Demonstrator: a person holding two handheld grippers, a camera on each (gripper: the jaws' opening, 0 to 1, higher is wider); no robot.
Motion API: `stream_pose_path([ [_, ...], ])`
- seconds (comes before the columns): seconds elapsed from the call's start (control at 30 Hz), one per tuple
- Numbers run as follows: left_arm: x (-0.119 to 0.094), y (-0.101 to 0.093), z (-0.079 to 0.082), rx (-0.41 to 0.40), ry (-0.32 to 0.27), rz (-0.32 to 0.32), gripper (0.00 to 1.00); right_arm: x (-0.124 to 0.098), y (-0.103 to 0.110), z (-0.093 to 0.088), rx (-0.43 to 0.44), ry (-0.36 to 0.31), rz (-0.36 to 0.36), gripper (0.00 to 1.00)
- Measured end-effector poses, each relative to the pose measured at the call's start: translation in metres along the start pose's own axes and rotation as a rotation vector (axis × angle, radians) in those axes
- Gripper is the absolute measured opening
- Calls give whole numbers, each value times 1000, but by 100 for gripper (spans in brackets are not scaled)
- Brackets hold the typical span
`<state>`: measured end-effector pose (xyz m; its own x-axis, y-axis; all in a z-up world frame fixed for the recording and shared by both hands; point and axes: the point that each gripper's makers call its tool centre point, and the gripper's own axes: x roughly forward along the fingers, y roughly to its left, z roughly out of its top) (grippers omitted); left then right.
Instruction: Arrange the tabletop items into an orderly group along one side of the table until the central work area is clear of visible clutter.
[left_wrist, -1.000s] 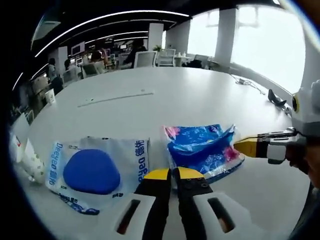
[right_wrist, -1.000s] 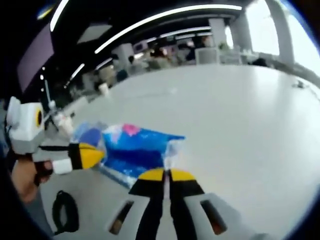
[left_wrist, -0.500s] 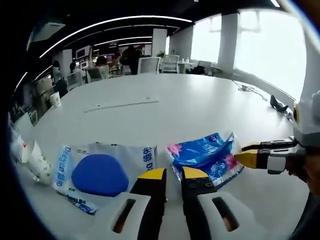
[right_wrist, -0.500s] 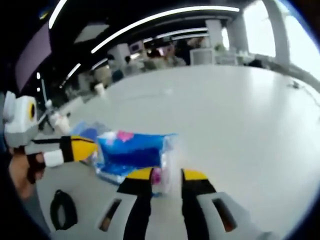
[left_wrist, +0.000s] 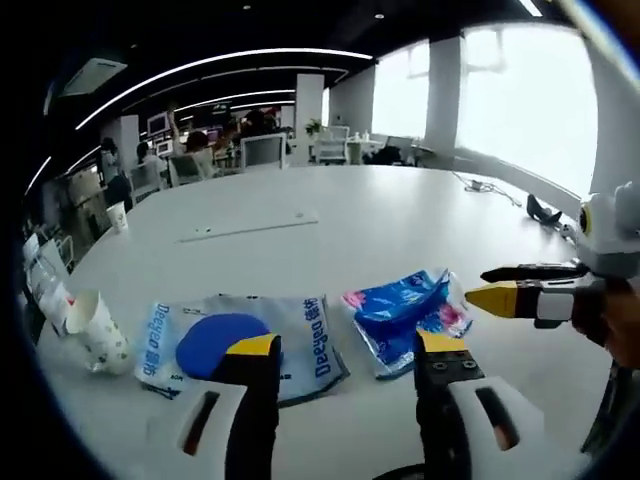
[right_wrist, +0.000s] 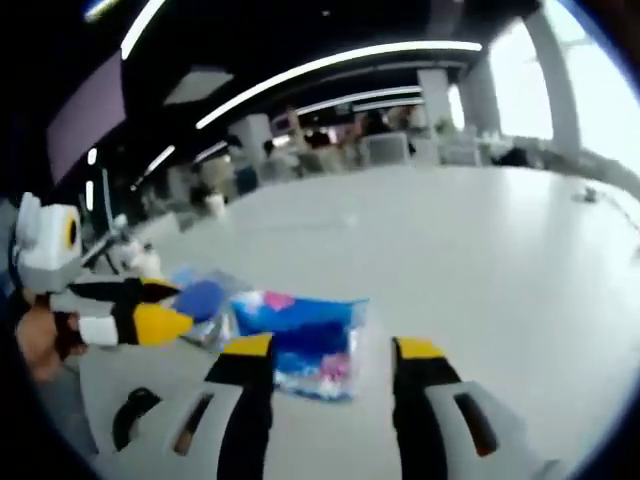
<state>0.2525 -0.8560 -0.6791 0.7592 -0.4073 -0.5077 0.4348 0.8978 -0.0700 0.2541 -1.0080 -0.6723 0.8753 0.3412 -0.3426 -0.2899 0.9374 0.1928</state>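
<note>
- The crumpled blue plastic packet (left_wrist: 405, 315) lies flat on the white round table (left_wrist: 370, 210), just beside the flat white pouch with a blue disc (left_wrist: 240, 340).
- Left gripper (left_wrist: 345, 355) and right gripper (right_wrist: 330, 350) both stand spread wide, pinching nothing.
- To nudge the packet flush, press low at its edge, I judge.
- Open tabletop lies beyond; a paper cup (left_wrist: 98, 330) sits near the rim.

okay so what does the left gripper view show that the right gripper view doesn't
Left gripper view: a tipped paper cup at the table's left edge, the printed lettering on the white packet with its blue round patch, and a long flat strip farther back. Right gripper view: a dark looped object near the table edge. Both: the blue packet lying flat, and both tools open, left tool and right tool.
</note>
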Motion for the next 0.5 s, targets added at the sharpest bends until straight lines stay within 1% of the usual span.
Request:
stream_pose_path([
  [0.07, -8, 4, -3, -10, 9, -1, 66, -1, 8, 8, -52, -39, 31, 67],
  [0.1, -13, 7, -4, -13, 4, -1, 71, -2, 11, 10, -64, -43, 38, 75],
  [0.13, -17, 9, -4, -21, -4, -5, 76, -3, 13, 11, -60, -41, 44, 79],
  [0.17, -23, 12, -4, -32, -10, -7, 84, -3, 16, 12, -55, -44, 61, 82],
  [0.2, -27, 14, -5, -38, -16, -8, 90, -5, 21, 13, -41, -47, 82, 84],
  [0.27, -37, 19, -8, -50, -23, -8, 100, -11, 24, 14, -43, -43, 91, 87],
  [0.3, -42, 21, -13, -65, -1, -12, 99, -13, 25, 13, -36, -33, 93, 88],
  [0.33, -46, 24, -16, -69, 6, -10, 99, -15, 27, 12, -30, -22, 99, 89],
  [0.5, -63, 34, -34, -52, 46, 14, 99, -24, 35, 8, -33, -11, 122, 90],
])
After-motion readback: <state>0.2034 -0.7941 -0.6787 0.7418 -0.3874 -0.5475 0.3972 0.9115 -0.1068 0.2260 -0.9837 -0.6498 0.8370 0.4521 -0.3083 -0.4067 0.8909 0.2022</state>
